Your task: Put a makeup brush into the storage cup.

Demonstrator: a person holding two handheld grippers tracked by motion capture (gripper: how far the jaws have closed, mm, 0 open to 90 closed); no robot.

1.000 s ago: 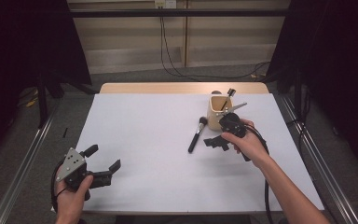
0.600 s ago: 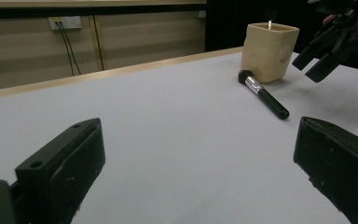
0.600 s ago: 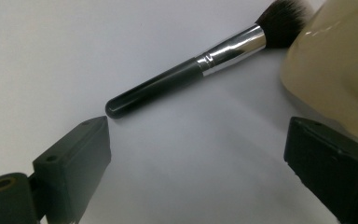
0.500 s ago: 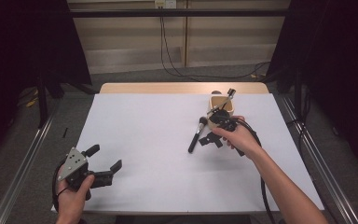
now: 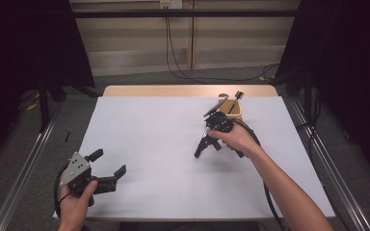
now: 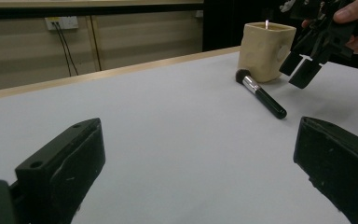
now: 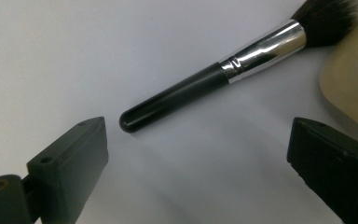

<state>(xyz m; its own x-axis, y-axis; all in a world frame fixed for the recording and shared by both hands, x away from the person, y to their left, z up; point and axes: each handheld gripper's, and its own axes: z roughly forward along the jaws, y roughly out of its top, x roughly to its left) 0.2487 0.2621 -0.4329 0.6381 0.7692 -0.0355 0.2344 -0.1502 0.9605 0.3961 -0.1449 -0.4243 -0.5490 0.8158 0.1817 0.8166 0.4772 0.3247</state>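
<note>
With both sets of jaws spread wide, I am at the approach step: a makeup brush (image 5: 200, 148) lies loose on the white bench (image 5: 144, 130), and nothing is gripped yet.

Nearest me, at about 7 o'clock on the bench, my left hand-held gripper (image 5: 110, 169) idles low over the front edge, its jaws gaping and empty, pointed toward 2 o'clock. Its own view looks across bare surface to the brush (image 6: 261, 94) and the cream-coloured cup (image 6: 266, 45) beyond.

Farther out, at roughly 2 o'clock, my right hand-held gripper (image 5: 211, 138) hangs over the brush, wrist bent so the jaws tip downward, forearm running in from 5 o'clock. In the right gripper view its jaws stand fully parted on either side of the black handle's rounded end, apart from it, while the silver ferrule and dark bristles (image 7: 326, 16) run off toward 1 o'clock, the bristles just beside the cup (image 7: 349, 79).

I judge the next move to be a short descent and a nudge forward so the handle sits squarely between the jaws, then a close across its width. Because the handle is round and slick, a grip near the ferrule should hold better than one at the very tip.

Farthest off, at 1 o'clock, the cup (image 5: 231, 107) holds other utensils, too small to name.
</note>
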